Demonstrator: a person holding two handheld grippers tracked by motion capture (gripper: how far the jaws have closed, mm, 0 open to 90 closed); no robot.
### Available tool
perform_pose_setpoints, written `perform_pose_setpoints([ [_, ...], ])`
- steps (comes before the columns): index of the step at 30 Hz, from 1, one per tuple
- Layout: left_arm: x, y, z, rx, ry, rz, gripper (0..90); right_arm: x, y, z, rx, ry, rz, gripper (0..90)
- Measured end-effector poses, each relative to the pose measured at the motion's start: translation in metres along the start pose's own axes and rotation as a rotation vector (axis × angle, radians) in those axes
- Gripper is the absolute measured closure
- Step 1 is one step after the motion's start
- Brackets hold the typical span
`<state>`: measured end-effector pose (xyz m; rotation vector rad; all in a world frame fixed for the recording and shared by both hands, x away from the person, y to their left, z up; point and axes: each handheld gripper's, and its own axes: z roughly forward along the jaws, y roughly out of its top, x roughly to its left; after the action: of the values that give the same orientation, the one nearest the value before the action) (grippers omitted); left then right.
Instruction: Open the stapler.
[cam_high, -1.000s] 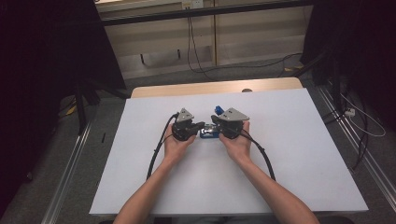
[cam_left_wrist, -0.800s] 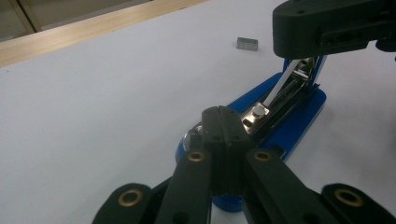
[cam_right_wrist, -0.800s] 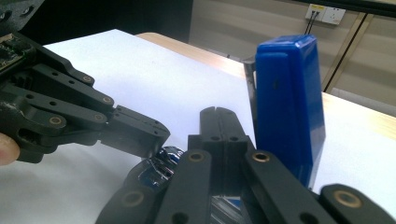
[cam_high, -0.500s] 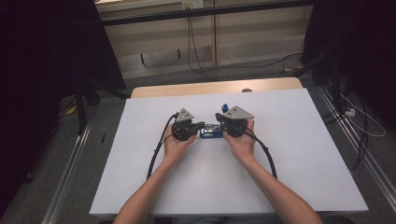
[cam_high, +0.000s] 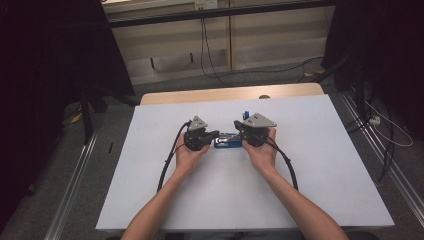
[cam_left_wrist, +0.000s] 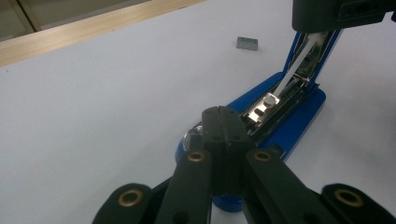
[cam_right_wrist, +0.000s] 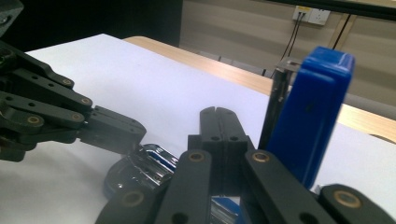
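Note:
A blue stapler (cam_high: 227, 141) lies mid-table between the two hands, swung open. Its blue lid (cam_right_wrist: 313, 116) stands upright and its metal staple rail (cam_left_wrist: 299, 60) is raised. My left gripper (cam_left_wrist: 223, 112) is shut with nothing between its jaws, and its tips rest over the front end of the stapler's base (cam_left_wrist: 289, 126). My right gripper (cam_right_wrist: 216, 113) is also shut and empty. It stands just beside the raised lid, above the base's metal plate (cam_right_wrist: 144, 168). In the high view the left gripper (cam_high: 216, 134) and right gripper (cam_high: 237, 131) point at each other across the stapler.
A small grey strip of staples (cam_left_wrist: 246, 43) lies on the white tabletop (cam_high: 325, 165) beyond the stapler. The table's wooden far edge (cam_high: 225, 94) is behind it. A black cable (cam_high: 167, 162) trails back from each gripper along the forearms.
The right gripper has shifted slightly to the right, and the raised blue lid beside it has shifted with it. The left hand has stayed still.

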<state>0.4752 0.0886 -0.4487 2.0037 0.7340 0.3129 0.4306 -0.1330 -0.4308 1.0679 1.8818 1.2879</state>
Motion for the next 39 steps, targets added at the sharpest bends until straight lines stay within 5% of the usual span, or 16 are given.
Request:
perform_pose_setpoints([
  [10, 0.0, 0.0, 0.0, 0.002, -0.002, -0.001, 90.0, -0.001, 0.001, -0.003, 0.016, -0.01, -0.015, 90.0],
  [23, 0.0, 0.0, 0.0, 0.004, -0.002, 0.004, 90.0, -0.026, -0.012, -0.017, 0.039, -0.06, 0.044, 90.0],
  [39, 0.0, 0.0, 0.0, 0.003, -0.005, 0.001, 90.0, -0.033, -0.011, -0.026, 0.034, -0.069, 0.023, 90.0],
])
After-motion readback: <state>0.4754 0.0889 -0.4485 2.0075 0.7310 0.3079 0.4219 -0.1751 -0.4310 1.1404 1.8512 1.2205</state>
